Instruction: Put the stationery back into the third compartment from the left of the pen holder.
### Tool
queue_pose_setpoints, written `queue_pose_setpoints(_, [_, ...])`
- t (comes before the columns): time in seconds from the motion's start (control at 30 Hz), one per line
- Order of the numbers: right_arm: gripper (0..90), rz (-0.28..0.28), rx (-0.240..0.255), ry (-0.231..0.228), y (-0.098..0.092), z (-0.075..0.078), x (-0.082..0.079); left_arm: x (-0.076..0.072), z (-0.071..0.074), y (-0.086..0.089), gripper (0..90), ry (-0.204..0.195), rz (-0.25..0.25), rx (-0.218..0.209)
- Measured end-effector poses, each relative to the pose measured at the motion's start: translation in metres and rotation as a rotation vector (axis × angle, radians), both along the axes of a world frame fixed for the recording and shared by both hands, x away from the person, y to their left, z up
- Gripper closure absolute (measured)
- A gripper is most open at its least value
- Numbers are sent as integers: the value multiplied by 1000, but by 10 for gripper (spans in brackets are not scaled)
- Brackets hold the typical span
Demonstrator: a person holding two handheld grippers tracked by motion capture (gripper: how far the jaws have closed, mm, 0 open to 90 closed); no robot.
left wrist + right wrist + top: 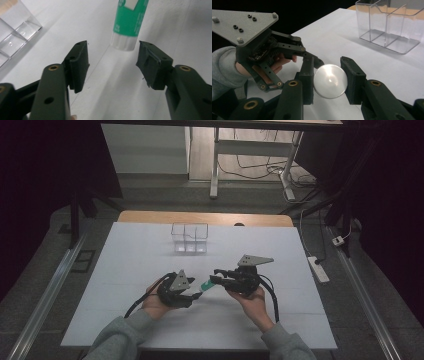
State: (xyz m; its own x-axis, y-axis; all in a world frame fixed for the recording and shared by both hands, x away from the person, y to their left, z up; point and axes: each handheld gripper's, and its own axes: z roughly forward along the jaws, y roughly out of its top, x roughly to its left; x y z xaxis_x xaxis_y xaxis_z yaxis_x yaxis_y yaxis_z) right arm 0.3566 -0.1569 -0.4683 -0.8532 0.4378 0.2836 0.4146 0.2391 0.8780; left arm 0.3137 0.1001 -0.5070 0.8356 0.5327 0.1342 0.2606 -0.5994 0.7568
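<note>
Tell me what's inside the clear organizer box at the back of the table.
The clear organizer box looks empty: through its walls in the right gripper view you see just dividers and the white table. Its far end is cut off there, so that part cannot be checked.

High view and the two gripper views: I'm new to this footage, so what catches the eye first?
A green-and-white glue stick hangs in mid-air between the two hands, above the white table. The right tool clamps its round end, while the left tool stands open just short of its white cap. A clear divided box sits farther back.

Clear 3-compartment organizer (189, 238) sits on white table sheet (125, 270), far end; power strip (318, 268) on floor right of sheet.
</note>
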Motion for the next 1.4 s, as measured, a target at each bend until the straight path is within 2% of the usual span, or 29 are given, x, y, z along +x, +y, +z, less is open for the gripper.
queue_pose_setpoints(0.13, [639,-10,4,-5,-3,1,1,0,1,3,382,12,15,3])
queue_pose_setpoints(0.3, [639,-29,-8,-13,-5,1,2,-4,4,12,378,16,38,-23])
queue_pose_setpoints(0.73, [640,-66,-10,-28,-12,3,4,-16,9,59,350,37,142,-46])
queue_pose_setpoints(0.97, [640,-91,4,-39,-18,7,7,-23,4,90,348,53,223,-72])
queue_pose_setpoints(1.2, [639,-107,13,-50,-19,11,9,-30,-5,116,332,69,289,-67])
queue_pose_setpoints(1.4, [640,-131,27,-54,-17,15,14,-30,-9,125,320,77,310,-82])
